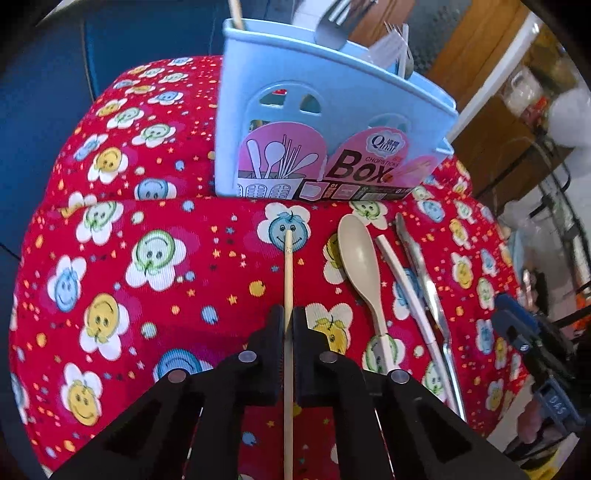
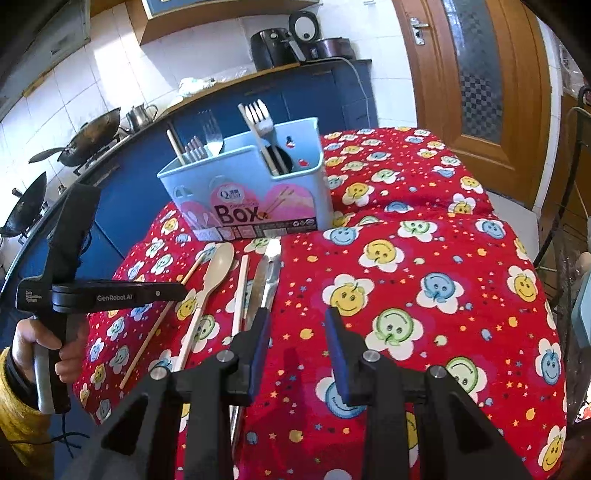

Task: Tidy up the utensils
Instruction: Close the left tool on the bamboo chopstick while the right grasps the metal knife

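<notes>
Left gripper (image 1: 289,325) fingers clamp the thin wooden chopstick (image 1: 288,273) on the red smiley-print tablecloth (image 1: 147,258); lift level toward the light-blue plastic utensil box (image 1: 295,122) at 12 o'clock. Right gripper (image 2: 297,325) part-open, empty.

I was working in a home kitchen. Two blackened woks (image 2: 90,138) sat on a gas stove (image 2: 96,162) along a blue-fronted counter (image 2: 258,96), a metal kettle (image 2: 140,114) beside them. An air fryer (image 2: 273,44) and a rice cooker (image 2: 304,26) stood before white wall tiles (image 2: 110,74), near a wooden door (image 2: 476,66).
</notes>
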`<act>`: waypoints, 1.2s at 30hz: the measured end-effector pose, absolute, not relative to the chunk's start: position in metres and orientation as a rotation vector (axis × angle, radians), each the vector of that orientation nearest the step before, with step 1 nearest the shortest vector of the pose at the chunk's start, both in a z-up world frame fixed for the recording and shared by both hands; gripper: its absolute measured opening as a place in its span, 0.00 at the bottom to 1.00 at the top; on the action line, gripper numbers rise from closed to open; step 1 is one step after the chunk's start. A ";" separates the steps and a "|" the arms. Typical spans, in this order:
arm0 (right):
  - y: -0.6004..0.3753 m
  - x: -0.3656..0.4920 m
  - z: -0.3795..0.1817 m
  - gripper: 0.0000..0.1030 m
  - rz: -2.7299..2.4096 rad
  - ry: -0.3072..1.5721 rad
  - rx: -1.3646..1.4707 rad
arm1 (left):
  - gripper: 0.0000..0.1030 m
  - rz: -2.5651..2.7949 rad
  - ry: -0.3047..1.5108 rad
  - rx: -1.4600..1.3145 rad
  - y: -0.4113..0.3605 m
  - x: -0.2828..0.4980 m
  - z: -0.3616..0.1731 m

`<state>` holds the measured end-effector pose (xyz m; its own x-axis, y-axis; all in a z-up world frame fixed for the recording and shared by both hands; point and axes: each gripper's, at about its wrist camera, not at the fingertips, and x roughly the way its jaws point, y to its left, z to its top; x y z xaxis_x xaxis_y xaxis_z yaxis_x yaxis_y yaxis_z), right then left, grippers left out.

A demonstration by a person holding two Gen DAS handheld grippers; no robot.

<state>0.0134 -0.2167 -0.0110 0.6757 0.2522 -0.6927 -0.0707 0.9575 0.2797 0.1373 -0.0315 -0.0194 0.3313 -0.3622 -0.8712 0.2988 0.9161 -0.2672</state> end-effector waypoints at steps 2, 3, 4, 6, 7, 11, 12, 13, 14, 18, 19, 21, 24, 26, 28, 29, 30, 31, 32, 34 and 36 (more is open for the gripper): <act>-0.213 0.016 -0.012 0.32 0.192 0.831 0.229 | 0.04 -0.446 1.139 -0.101 -0.024 0.132 -0.020; -0.212 0.019 -0.012 0.32 0.197 0.845 0.225 | 0.04 -0.452 1.131 -0.115 -0.022 0.130 -0.019; -0.210 0.021 -0.012 0.32 0.202 0.857 0.223 | 0.04 -0.456 1.121 -0.131 -0.019 0.127 -0.019; -0.205 0.025 -0.014 0.32 0.219 0.894 0.224 | 0.04 -0.461 1.094 -0.155 -0.014 0.121 -0.017; -0.203 0.026 -0.015 0.32 0.231 0.911 0.228 | 0.04 -0.461 1.076 -0.162 -0.009 0.118 -0.014; -0.196 0.030 -0.019 0.32 0.254 0.977 0.221 | 0.04 -0.448 1.009 -0.161 -0.001 0.111 -0.004; -0.194 0.030 -0.020 0.32 0.257 0.990 0.219 | 0.04 -0.444 0.995 -0.159 -0.001 0.110 -0.002; -0.192 0.031 -0.022 0.32 0.260 1.005 0.217 | 0.04 -0.440 0.983 -0.157 -0.001 0.109 -0.001; -0.191 0.032 -0.023 0.32 0.262 1.017 0.215 | 0.04 -0.437 0.974 -0.155 -0.001 0.109 0.001; -0.184 0.034 -0.028 0.32 0.264 1.053 0.200 | 0.04 -0.424 0.947 -0.152 0.004 0.107 0.004; -0.184 0.036 -0.029 0.32 0.268 1.064 0.203 | 0.04 -0.422 0.944 -0.152 0.004 0.107 0.004; -0.183 0.040 -0.032 0.32 0.269 1.083 0.215 | 0.04 -0.419 0.935 -0.148 0.006 0.106 0.005; -0.184 0.046 -0.031 0.32 0.262 1.086 0.214 | 0.04 -0.420 0.926 -0.148 0.006 0.104 0.005; -0.185 0.051 -0.031 0.32 0.261 1.093 0.219 | 0.04 -0.422 0.921 -0.148 0.007 0.103 0.006; -0.186 0.057 -0.032 0.29 0.260 1.099 0.227 | 0.04 -0.422 0.918 -0.149 0.008 0.103 0.006; -0.187 0.060 -0.033 0.27 0.259 1.104 0.231 | 0.04 -0.422 0.917 -0.149 0.008 0.102 0.006; -0.187 0.063 -0.033 0.27 0.258 1.111 0.240 | 0.04 -0.421 0.916 -0.149 0.009 0.102 0.006; -0.188 0.065 -0.033 0.27 0.259 1.119 0.247 | 0.04 -0.421 0.915 -0.150 0.009 0.102 0.005; -0.188 0.068 -0.033 0.27 0.259 1.126 0.247 | 0.04 -0.420 0.914 -0.150 0.010 0.102 0.005; -0.187 0.075 -0.032 0.27 0.256 1.139 0.232 | 0.04 -0.420 0.909 -0.150 0.009 0.102 0.006; -0.185 0.082 -0.032 0.27 0.255 1.152 0.221 | 0.04 -0.423 0.903 -0.151 0.009 0.101 0.007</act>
